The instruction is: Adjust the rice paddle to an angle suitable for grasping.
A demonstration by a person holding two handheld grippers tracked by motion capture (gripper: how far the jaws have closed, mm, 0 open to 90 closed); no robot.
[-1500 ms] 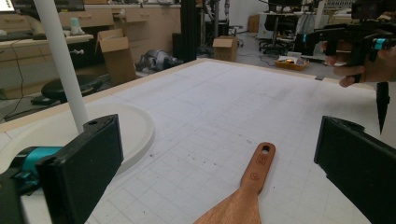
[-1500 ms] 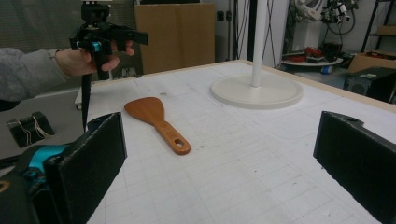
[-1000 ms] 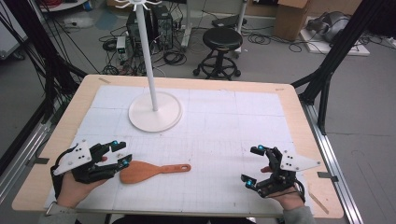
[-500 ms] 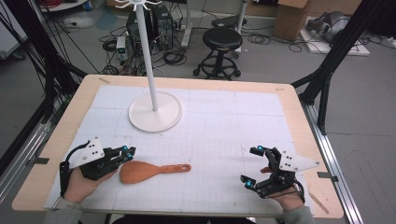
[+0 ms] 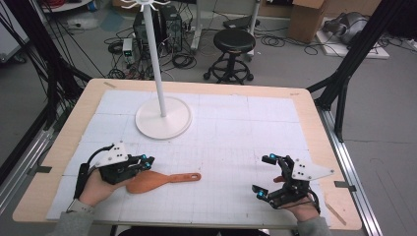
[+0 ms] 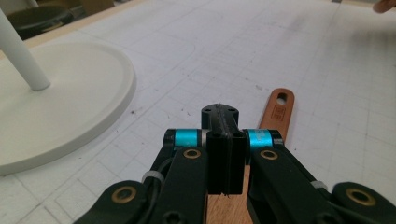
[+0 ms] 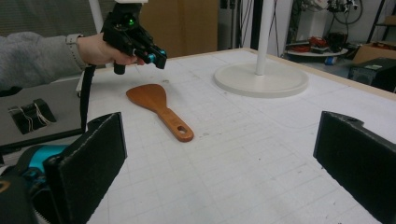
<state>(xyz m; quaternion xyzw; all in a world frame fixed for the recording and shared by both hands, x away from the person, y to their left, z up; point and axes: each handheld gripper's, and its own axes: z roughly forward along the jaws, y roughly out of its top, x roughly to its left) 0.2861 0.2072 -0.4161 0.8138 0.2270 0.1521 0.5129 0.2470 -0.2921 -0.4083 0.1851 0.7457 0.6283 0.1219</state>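
Observation:
A wooden spatula lies flat on the white mat at the front left, its handle pointing right. My left gripper hovers just over the blade end, jaws shut with nothing between them. In the left gripper view the shut jaws point along the spatula handle. The right gripper view has the left gripper held above the mat just beyond the spatula. My right gripper rests at the front right, open and empty, its pads far apart.
A white stand with a round base and a tall pole rises at the back left of the mat; the same base sits left of my left gripper. The wooden table edge runs close to my right hand.
My left gripper has slid to the right and now hangs over the spatula's blade. The spatula and my right gripper have stayed put.

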